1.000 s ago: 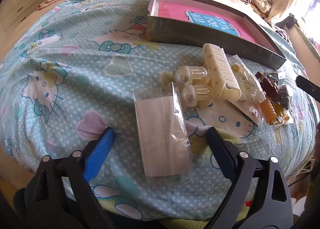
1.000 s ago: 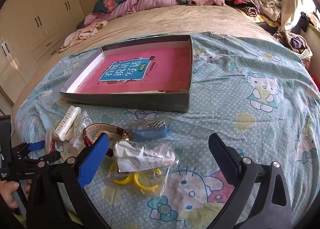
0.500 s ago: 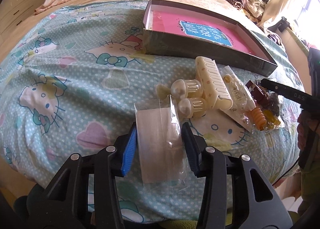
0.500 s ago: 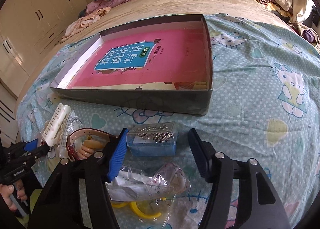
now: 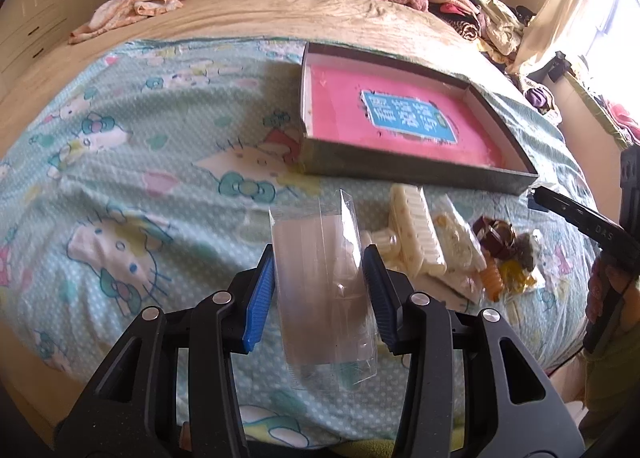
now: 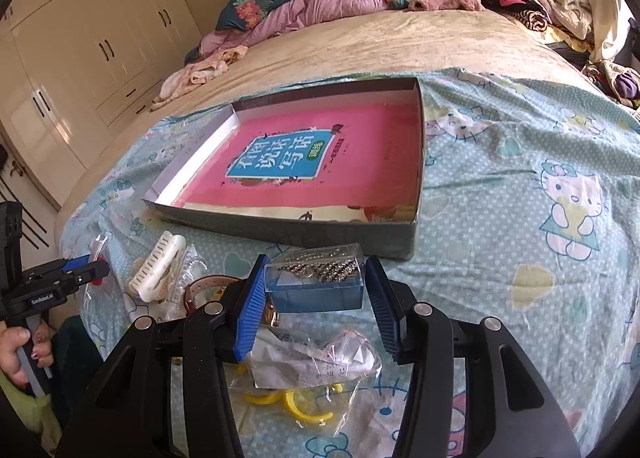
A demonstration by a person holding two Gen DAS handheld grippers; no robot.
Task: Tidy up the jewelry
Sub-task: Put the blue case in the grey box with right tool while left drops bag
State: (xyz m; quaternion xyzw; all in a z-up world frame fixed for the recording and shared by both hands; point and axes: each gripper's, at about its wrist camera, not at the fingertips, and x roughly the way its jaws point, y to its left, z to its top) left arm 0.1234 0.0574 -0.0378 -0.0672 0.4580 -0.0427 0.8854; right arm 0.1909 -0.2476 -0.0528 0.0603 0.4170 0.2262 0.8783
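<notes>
My left gripper (image 5: 319, 258) is shut on a clear plastic packet (image 5: 320, 298), which hangs lifted above the cartoon-print bedspread. In the right wrist view the jaws of my right gripper (image 6: 315, 264) are closing on a small clear box (image 6: 316, 290) with a blue base and silver jewelry inside; both pads touch its sides. A shallow grey tray (image 6: 288, 230) holding a pink book lies just beyond it. The same tray (image 5: 400, 173) sits behind the packet in the left wrist view.
A white hair claw (image 5: 416, 234), a brown-strap watch (image 6: 208, 286) and a bag of yellow rings (image 6: 304, 362) lie in a pile near the bed's front edge. Clothes and pillows are heaped at the far end. White wardrobes stand at left.
The left gripper shut on the clear packet and raised it off the bedspread. The right gripper moved forward from the bag to the small box, and its jaws narrowed around it.
</notes>
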